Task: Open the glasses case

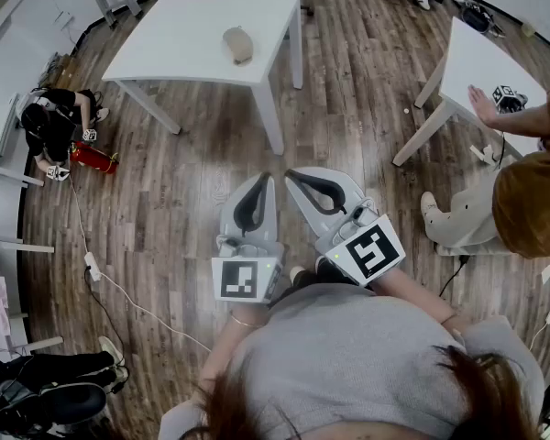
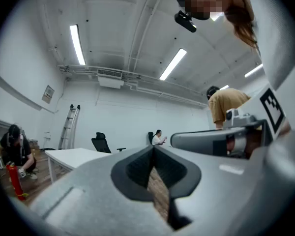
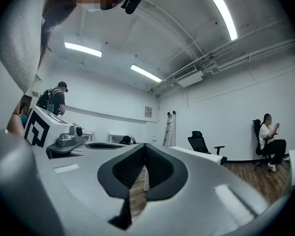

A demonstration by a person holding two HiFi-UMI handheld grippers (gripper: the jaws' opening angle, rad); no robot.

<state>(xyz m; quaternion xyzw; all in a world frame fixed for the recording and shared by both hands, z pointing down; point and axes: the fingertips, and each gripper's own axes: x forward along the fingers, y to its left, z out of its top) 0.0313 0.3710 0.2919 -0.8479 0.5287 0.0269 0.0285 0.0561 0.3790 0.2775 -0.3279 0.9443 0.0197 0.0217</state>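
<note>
The glasses case (image 1: 237, 44), a beige oval shell, lies shut on a white table (image 1: 179, 49) across the wooden floor, well ahead of both grippers. My left gripper (image 1: 260, 181) and right gripper (image 1: 292, 174) are held side by side close to my body, level above the floor and far from the case. Each is shut with nothing between its jaws. The left gripper view shows the closed left gripper (image 2: 153, 149) with the table (image 2: 71, 156) low at the left. The right gripper view shows the closed right gripper (image 3: 144, 147). The case appears in neither gripper view.
A second white table (image 1: 481, 58) stands at the right, with a person in an ochre top (image 1: 532, 195) leaning on it. At the left a person crouches (image 1: 50, 122) beside a red fire extinguisher (image 1: 93, 160). A cable (image 1: 119, 291) trails over the floor.
</note>
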